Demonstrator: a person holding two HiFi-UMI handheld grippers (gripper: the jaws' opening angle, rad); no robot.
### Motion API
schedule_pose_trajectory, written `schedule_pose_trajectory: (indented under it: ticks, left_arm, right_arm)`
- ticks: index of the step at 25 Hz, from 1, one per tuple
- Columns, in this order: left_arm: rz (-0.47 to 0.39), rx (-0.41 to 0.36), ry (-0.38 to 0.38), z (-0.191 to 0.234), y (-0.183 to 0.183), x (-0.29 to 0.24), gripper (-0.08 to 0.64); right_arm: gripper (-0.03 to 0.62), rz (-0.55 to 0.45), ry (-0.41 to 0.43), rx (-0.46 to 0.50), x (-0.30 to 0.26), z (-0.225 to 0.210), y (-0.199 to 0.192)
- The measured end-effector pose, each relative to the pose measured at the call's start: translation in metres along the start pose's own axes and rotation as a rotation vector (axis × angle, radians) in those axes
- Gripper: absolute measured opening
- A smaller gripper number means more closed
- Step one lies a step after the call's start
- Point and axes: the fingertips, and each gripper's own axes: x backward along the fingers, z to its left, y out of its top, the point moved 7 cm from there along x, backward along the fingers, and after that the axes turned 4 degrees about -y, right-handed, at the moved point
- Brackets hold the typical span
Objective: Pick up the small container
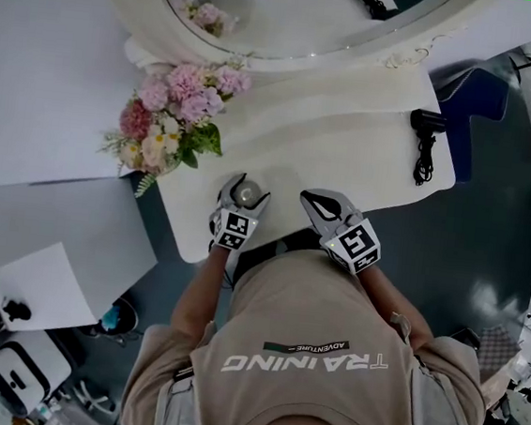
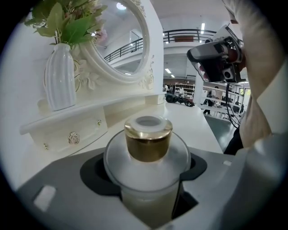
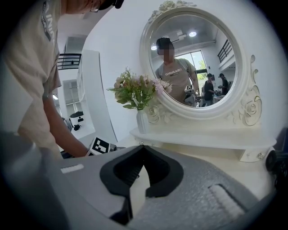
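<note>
The small container point(image 2: 146, 173) is a frosted bottle with a gold cap point(image 2: 148, 141), standing on the white dressing table point(image 1: 347, 159). My left gripper point(image 2: 145, 179) has its grey jaws closed around the bottle's body, and the black pads touch it on both sides. In the head view the container point(image 1: 247, 194) shows between the left gripper's point(image 1: 246, 180) fingers near the table's front edge. Just to its right, my right gripper point(image 1: 307, 196) hovers with its tips together and nothing held. The right gripper view shows those tips point(image 3: 140, 146) meeting over an empty hollow.
A white vase point(image 2: 59, 78) of pink flowers point(image 1: 176, 117) stands at the left, on a low shelf with small drawers point(image 2: 72, 132). A large round mirror point(image 1: 295, 21) rises behind. A black hair dryer with its cord point(image 1: 425, 143) lies at the table's right end.
</note>
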Motion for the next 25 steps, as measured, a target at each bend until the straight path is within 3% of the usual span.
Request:
schedule_pose_trajectory:
  ticks: [13, 25]
  left_arm:
    - [0.018, 0.015, -0.013, -0.002, 0.011, 0.011, 0.356]
    - [0.004, 0.053, 0.027, -0.017, 0.042, 0.065, 0.356]
  right_arm:
    - [0.003, 0.015, 0.001, -0.011, 0.001, 0.005, -0.008]
    - [0.003, -0.035, 0.063, 0.011, -0.009, 0.015, 0.001]
